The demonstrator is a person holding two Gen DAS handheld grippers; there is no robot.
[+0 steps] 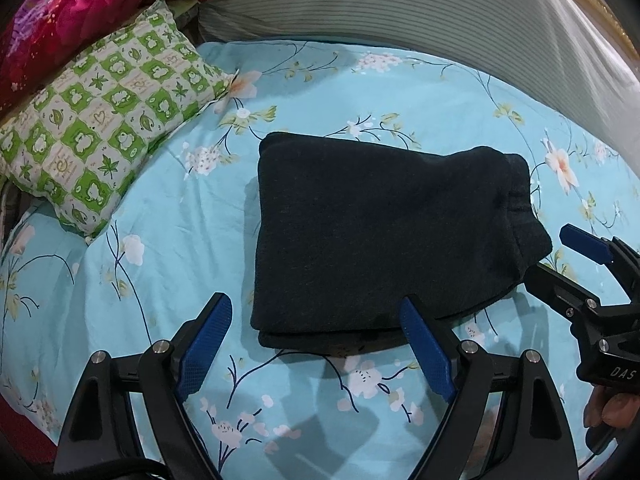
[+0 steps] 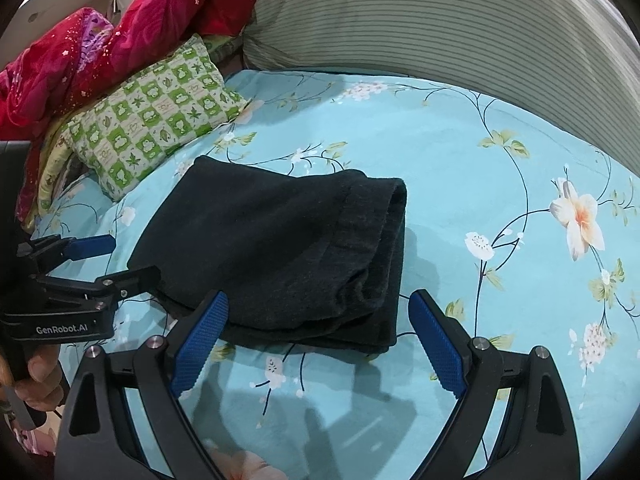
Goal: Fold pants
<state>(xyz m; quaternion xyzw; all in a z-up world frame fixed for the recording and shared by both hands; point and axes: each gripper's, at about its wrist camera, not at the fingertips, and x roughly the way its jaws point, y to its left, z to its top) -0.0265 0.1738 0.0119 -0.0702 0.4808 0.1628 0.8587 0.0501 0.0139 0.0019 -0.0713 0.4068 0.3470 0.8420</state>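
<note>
The dark pants (image 1: 380, 232) lie folded into a thick rectangle on the light blue flowered bed sheet (image 1: 152, 280); they also show in the right wrist view (image 2: 280, 248). My left gripper (image 1: 316, 344) is open and empty, just in front of the bundle's near edge, and it shows at the left of the right wrist view (image 2: 124, 258). My right gripper (image 2: 320, 340) is open and empty, at the near right corner of the bundle, and it shows at the right of the left wrist view (image 1: 560, 256).
A green and white checked pillow (image 1: 104, 128) lies to the left of the pants. A red flowered quilt (image 2: 120, 40) is heaped behind it. A grey striped cushion (image 1: 420, 4) runs along the back and right. The sheet (image 2: 500, 184) spreads to the right of the pants.
</note>
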